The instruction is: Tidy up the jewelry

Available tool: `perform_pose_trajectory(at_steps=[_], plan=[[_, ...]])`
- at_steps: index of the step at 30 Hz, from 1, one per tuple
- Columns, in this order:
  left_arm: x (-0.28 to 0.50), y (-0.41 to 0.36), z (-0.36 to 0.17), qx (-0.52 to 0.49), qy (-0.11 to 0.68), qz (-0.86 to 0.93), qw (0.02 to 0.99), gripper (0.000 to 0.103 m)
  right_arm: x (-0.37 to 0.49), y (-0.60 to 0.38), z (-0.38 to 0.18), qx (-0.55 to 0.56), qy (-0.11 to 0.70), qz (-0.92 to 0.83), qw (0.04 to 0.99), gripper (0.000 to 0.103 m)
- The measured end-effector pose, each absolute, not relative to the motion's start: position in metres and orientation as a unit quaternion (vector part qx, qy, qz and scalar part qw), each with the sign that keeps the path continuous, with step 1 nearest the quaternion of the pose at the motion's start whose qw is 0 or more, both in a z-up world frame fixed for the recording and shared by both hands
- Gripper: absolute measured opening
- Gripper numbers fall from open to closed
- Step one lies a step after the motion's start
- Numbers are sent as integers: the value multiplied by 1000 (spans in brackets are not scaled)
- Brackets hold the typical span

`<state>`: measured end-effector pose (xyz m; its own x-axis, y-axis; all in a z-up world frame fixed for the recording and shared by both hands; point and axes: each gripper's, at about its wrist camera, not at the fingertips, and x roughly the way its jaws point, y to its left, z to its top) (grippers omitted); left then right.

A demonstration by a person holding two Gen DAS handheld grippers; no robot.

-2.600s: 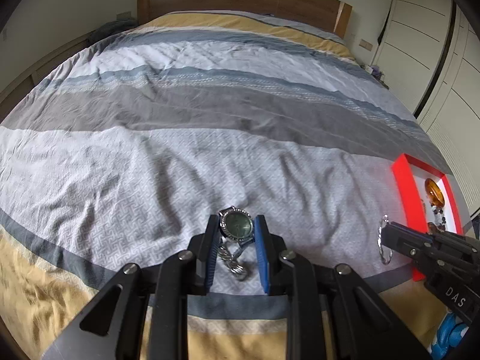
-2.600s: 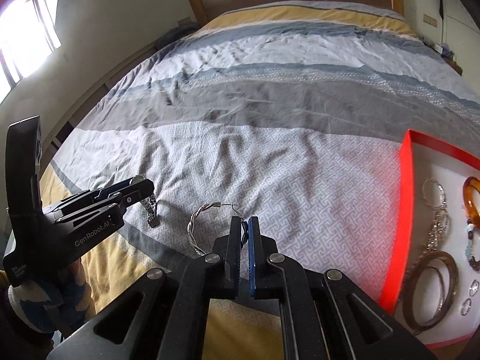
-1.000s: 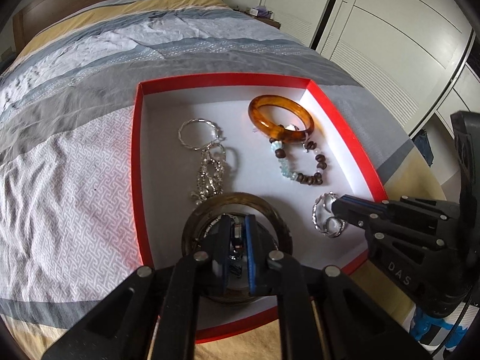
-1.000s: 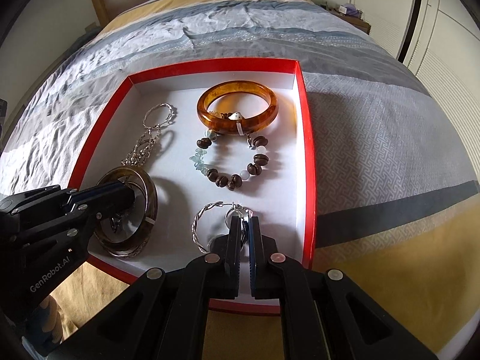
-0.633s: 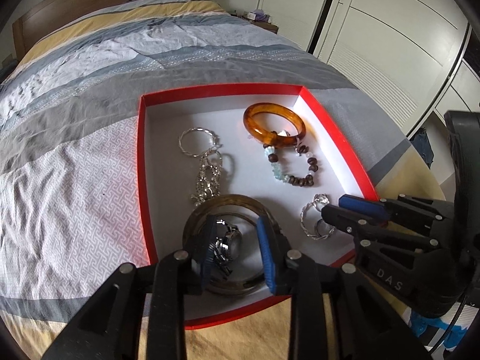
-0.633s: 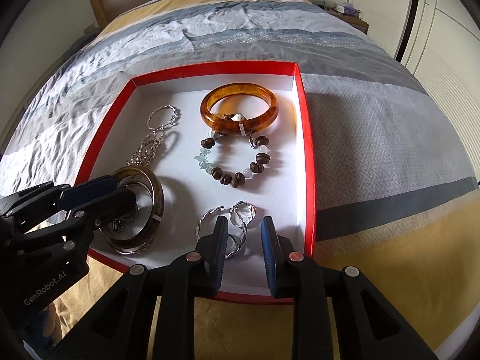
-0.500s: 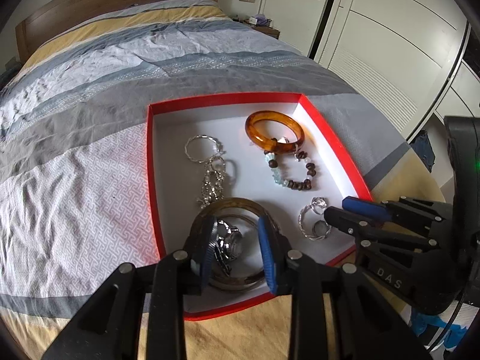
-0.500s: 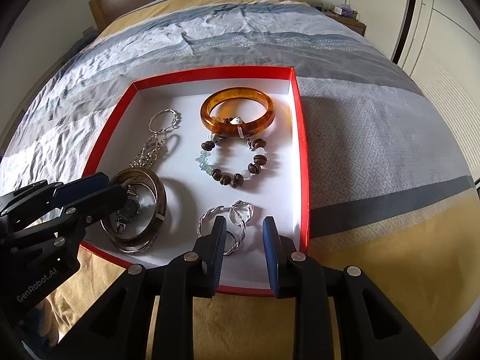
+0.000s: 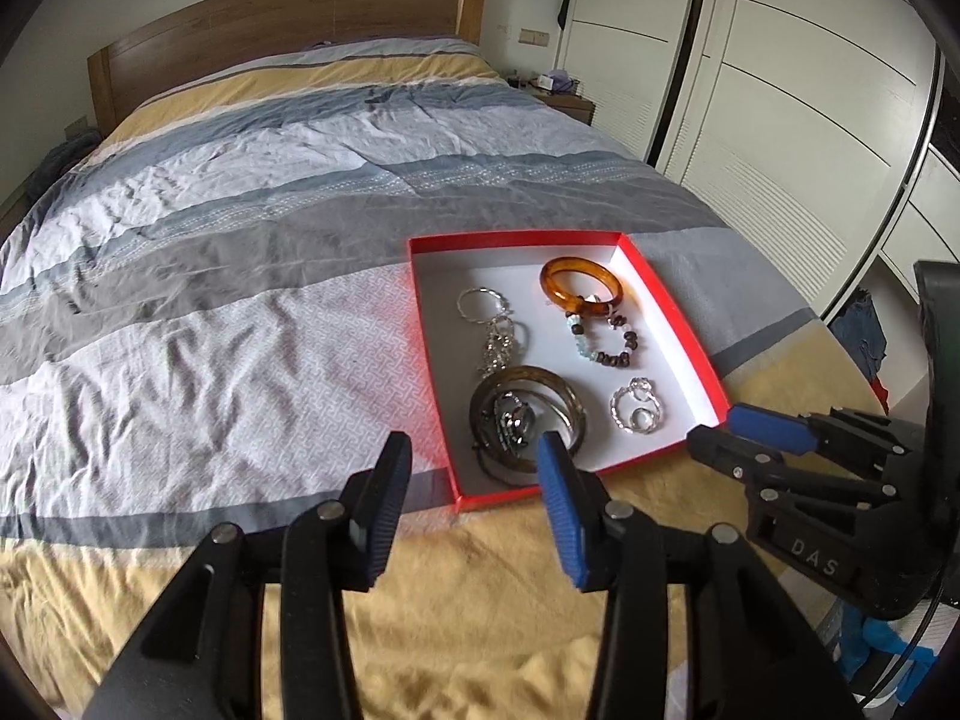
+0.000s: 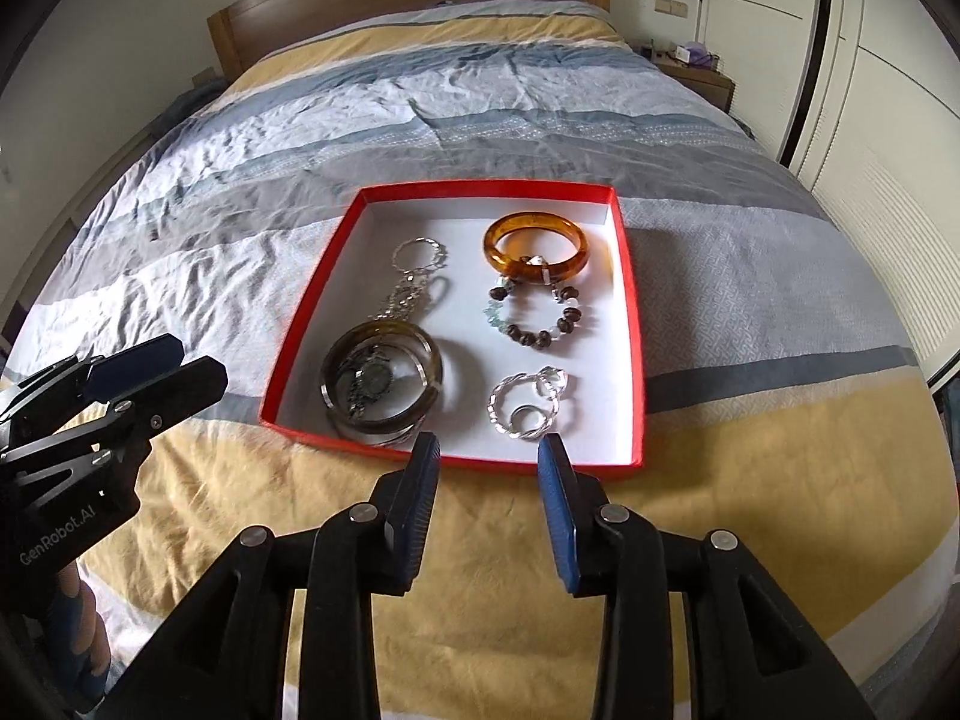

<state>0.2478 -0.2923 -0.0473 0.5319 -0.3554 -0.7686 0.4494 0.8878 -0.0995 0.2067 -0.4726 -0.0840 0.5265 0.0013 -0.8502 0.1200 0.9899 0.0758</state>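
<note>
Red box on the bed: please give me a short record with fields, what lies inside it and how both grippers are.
container: red box, open, on striped bedspread
far side: amber bangle, silver chain
middle: bead bracelet
near side: dark bangle with watch inside its ring; silver hoops
left gripper: just opened, nothing between jaws
right gripper: just opened, nothing between jaws

Two markings are legible. The right gripper [image 9: 708,438] body carries the raised letters "DAS". The left gripper [image 10: 156,369] body carries the white print "GenRobot.AI". No other text is readable.
</note>
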Motion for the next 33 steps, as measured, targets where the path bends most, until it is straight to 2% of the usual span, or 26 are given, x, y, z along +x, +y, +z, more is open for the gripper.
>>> perform_pose_trajectory(at_steps=[11, 23, 25, 29, 33], plan=[[171, -199, -18, 63, 401, -158, 900, 41, 140, -397, -51, 53, 466, 9, 883, 38], [105, -117, -19, 46, 394, -105, 912, 41, 79, -345, -41, 39, 453, 27, 890, 40], [97, -110, -22, 44, 397, -103, 911, 41, 71, -342, -40, 38, 446, 18, 894, 48], [87, -99, -27, 43, 399, -93, 911, 41, 58, -341, -41, 39, 440, 8, 897, 56], [78, -95, -30, 43, 399, -90, 912, 41, 47, -346, -44, 48, 433, -6, 900, 81]])
